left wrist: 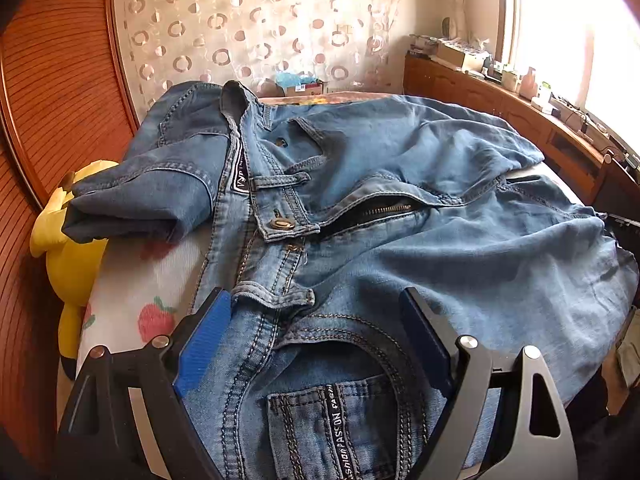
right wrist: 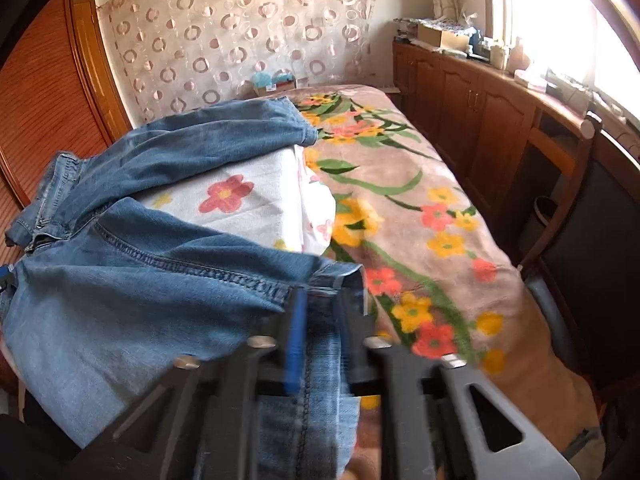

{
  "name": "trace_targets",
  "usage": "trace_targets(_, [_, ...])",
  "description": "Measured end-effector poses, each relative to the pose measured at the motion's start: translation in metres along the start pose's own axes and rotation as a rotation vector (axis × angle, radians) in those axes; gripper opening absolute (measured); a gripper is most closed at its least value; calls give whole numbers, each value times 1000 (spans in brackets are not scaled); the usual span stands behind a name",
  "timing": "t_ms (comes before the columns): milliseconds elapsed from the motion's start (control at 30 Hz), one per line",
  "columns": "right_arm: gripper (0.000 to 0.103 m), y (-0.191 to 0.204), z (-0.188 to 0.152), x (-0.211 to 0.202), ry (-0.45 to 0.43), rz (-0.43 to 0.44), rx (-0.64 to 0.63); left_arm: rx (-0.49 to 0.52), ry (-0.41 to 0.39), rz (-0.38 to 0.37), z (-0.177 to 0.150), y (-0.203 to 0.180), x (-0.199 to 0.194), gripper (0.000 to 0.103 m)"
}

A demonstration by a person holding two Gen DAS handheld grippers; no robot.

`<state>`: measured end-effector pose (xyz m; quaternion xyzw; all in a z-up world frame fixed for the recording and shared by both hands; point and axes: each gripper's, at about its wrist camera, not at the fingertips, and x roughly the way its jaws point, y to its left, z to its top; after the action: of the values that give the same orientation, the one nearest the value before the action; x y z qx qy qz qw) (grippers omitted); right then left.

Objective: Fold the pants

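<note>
Right fingers (right wrist: 320,344) clamped on jeans (right wrist: 132,288) hem; left fingers (left wrist: 316,332) spread over waistband. Lift hem evenly, keeping seams aligned.

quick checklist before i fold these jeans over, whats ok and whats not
1. Right gripper shut on the jeans leg hem: ok.
2. Left gripper gripping the waistband: not ok, jaws open, denim between them unpinched.
3. Jeans flat: not ok, bunched, fly zipper open.
4. Far leg aligned with the held one: not ok, splayed apart.
5. Blanket free for the fold: ok.
6. Yellow plush toy clear of the denim: cannot tell.
</note>
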<state>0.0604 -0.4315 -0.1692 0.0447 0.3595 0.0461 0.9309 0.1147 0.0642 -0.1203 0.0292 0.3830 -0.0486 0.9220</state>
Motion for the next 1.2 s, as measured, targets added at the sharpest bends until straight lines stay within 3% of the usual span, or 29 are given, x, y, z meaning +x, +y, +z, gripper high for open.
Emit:
trace_targets(267, [5,9,32,-45,-160,-50,-42,-9,1,16,-2,5,0,86])
trace_targets(500, [8,25,14,-16,-38,-68,-57,-15,-7,19,-8,7,-7,86])
trace_targets(567, [23,28,5,-24,-37,-60,-53,-18,-8,18,-9,8,-9,86])
trace_targets(667, [37,30,-9,-43,-45,-48,-52,-21,-7,21,-10,7,-10,86])
trace_targets(900, [41,17,-44,-80,-6,-24,-35,-24,-11,25,-15,7,-17,86])
trace_targets(1200, [41,13,-53,-90,35,16,-32,-52,-18,58,-23,21,-30,86])
